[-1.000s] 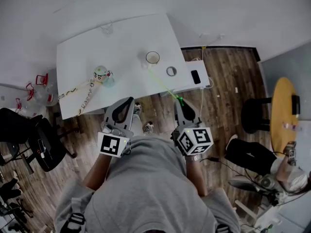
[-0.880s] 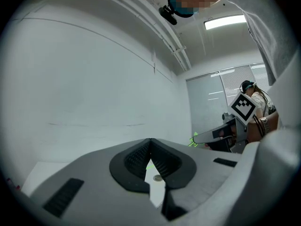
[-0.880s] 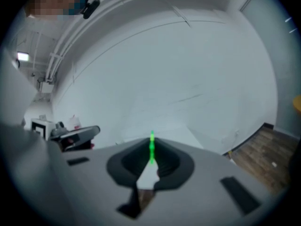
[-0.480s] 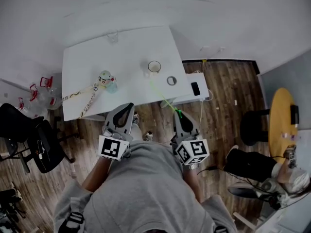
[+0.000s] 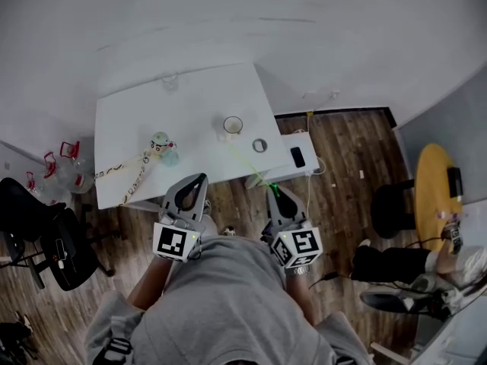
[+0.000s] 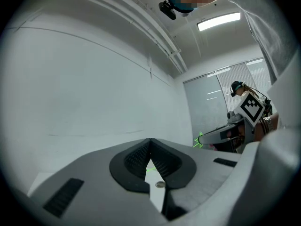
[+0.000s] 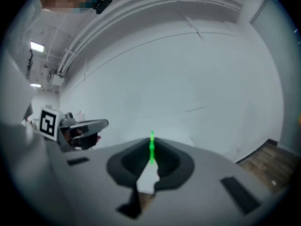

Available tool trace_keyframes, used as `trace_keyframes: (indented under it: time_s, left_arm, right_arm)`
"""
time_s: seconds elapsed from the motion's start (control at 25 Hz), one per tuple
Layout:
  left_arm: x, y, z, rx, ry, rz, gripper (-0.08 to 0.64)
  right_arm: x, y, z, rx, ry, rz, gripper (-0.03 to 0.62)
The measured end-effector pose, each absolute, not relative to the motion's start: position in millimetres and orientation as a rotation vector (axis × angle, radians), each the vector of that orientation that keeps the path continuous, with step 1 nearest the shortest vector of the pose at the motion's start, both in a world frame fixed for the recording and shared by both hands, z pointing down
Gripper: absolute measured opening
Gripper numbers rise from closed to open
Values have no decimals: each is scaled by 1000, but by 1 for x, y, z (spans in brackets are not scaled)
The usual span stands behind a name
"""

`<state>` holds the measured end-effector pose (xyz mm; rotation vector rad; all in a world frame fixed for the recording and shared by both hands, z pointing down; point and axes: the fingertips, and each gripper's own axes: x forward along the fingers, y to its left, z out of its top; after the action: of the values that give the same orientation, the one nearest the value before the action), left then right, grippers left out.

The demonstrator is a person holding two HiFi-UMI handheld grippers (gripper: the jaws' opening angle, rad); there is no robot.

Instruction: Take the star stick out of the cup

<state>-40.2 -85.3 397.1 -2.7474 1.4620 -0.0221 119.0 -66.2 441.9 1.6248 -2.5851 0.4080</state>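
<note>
The white cup stands near the right end of the white table. The thin green star stick is outside the cup and slants in the air from near the table's front edge back to my right gripper, which is shut on it. Its star end sits right at those jaws, and the stick pokes out between the pads. My left gripper hangs beside it over the floor, jaws shut with nothing in them; the left gripper view faces a bare wall.
On the table stand a small toy figure, a beaded cord, a tape ring and a clear small item. A phone lies on a low white box. A black chair is left, a round yellow table right.
Both grippers have drawn back from the table toward the person. The stick came along in the right gripper, and its far tip now lies farther from the cup.
</note>
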Motion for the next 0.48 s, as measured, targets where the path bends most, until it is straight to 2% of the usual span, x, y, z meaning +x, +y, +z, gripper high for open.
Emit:
trace_keyframes:
  time_s: [0.48]
  left_arm:
    - [-45, -103, 340, -2676, 1442, 11, 35]
  right_arm:
    - [125, -79, 372, 1651, -2660, 246, 46]
